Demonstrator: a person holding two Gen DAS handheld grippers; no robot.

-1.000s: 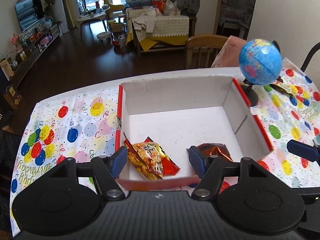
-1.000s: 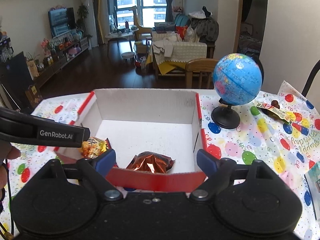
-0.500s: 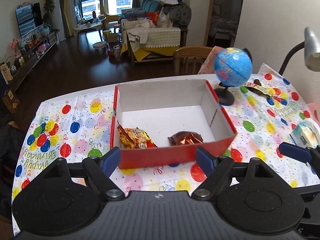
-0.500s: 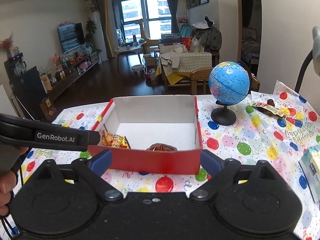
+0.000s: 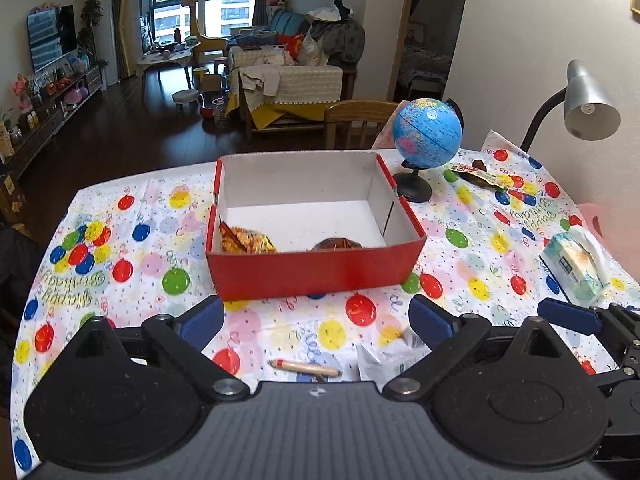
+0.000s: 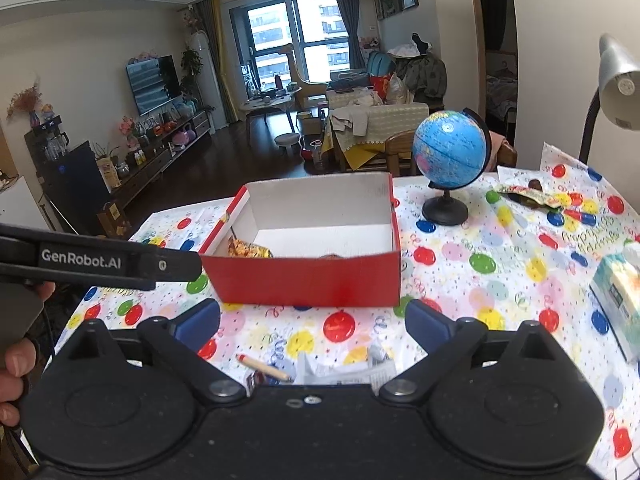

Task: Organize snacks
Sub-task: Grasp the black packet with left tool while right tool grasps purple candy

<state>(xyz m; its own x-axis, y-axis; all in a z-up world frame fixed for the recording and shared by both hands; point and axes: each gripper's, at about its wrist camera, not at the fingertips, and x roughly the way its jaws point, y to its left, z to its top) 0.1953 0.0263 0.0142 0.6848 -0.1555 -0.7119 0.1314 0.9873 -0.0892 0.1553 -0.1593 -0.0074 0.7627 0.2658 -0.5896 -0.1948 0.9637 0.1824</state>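
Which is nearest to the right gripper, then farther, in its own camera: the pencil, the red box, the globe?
From the right gripper:
1. Pencil, just below the fingers, slightly left.
2. Red box, straight ahead.
3. Globe, behind the box, to the right.

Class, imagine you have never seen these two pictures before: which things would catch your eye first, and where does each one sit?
The red box sits mid-table on the balloon-print tablecloth, with a yellow snack bag inside at its left and a brown foil bag beside it. A blue globe stands just past the box's far right corner. Near the front edge, both open grippers, left and right, frame a pencil-like stick.
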